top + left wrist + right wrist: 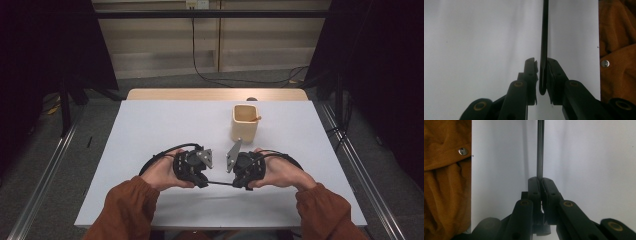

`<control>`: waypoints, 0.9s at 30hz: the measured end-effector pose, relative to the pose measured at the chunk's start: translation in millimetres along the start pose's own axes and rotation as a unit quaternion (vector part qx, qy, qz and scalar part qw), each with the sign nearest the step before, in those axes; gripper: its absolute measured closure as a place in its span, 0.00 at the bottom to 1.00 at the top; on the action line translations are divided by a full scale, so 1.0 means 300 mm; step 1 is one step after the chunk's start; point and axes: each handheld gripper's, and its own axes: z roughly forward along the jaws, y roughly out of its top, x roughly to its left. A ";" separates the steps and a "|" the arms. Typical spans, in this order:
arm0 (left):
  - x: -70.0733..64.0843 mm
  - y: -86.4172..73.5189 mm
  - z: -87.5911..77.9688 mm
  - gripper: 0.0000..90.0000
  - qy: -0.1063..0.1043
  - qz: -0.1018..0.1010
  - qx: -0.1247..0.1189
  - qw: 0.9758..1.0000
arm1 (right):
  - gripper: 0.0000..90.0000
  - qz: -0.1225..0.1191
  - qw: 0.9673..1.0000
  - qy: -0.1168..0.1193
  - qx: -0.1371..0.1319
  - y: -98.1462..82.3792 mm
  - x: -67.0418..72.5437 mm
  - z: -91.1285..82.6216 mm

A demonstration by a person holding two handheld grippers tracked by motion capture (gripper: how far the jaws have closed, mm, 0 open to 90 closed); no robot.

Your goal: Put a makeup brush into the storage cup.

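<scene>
**Thin black rod held between two grippers**

A slim black rod point(220, 183) hangs level just above the white surface point(150, 130), near its front edge, spanning the short gap between the two grippers. In the left gripper view the rod point(544, 45) runs straight up toward twelve o'clock, its rounded end sitting between the fingers point(530, 72), which stand a little apart with the rod against the right one. In the right gripper view the fingers point(534, 190) are pressed together on the other end of the rod point(540, 147).

The left gripper point(202, 181) and right gripper point(239, 184) face each other, each in a hand with a rust-brown sleeve point(125, 210).

Toward one o'clock from the grippers, well apart, stands a pale wooden box point(244, 124), open at the top, something small and orange at its rim.
</scene>
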 end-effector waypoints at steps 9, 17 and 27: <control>-0.001 0.002 0.008 0.90 -0.006 -0.006 -0.006 1.000 | 0.96 -0.004 1.000 0.000 0.001 0.001 0.001 0.001; 0.002 0.000 0.016 0.95 -0.022 -0.005 -0.009 1.000 | 0.96 -0.008 1.000 -0.001 0.001 -0.001 0.001 0.004; -0.002 -0.010 0.013 0.95 -0.031 -0.007 -0.012 0.999 | 0.95 -0.011 1.000 0.004 -0.002 -0.001 0.006 0.002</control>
